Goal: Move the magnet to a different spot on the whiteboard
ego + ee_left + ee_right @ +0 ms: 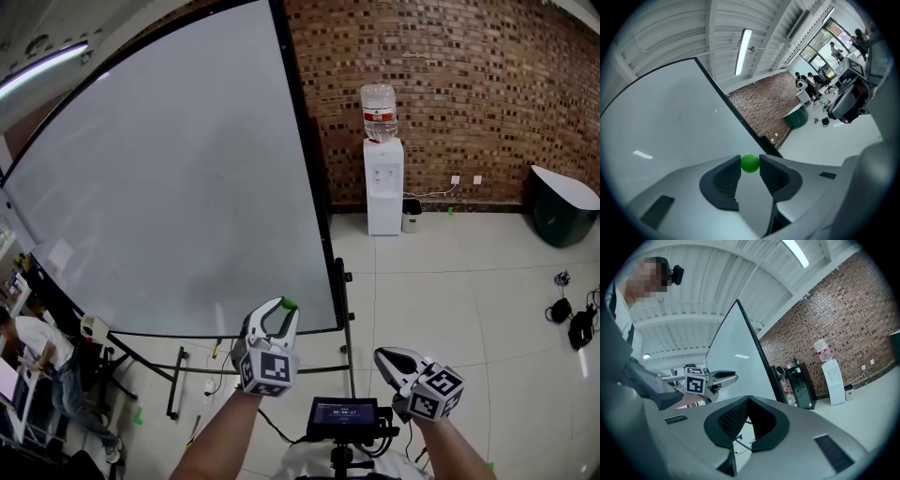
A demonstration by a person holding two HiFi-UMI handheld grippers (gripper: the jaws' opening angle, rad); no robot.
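Right at the bottom, both forearms are cut off by the frame edge and a small dark screen [342, 415] sits between them, its readout too small to read. The left gripper [283, 309] is clamped on the magnet [750, 162], and there isn't much of it to see: a round, glossy, bright green knob pinched at the very tips, its flanks covered by the dark ribbed pads [725, 180]. From the head view it's just a green speck over the lower right corner of the whiteboard [169, 187]. Is it touching the board or held just off it? No view settles that. Over to the right gripper [749, 400]: jaws pressed together, nothing between them, held low and apart from the board. Moving out, the board is large, white and dark-framed, with its stand partly hidden behind the left gripper. At the lower left a seated person [37, 352] is cut by the picture's edge. Farther back, a white water dispenser [384, 186] with a bottle on top stands against the brick wall [450, 84], and a dark green bin [562, 208] sits at the right.
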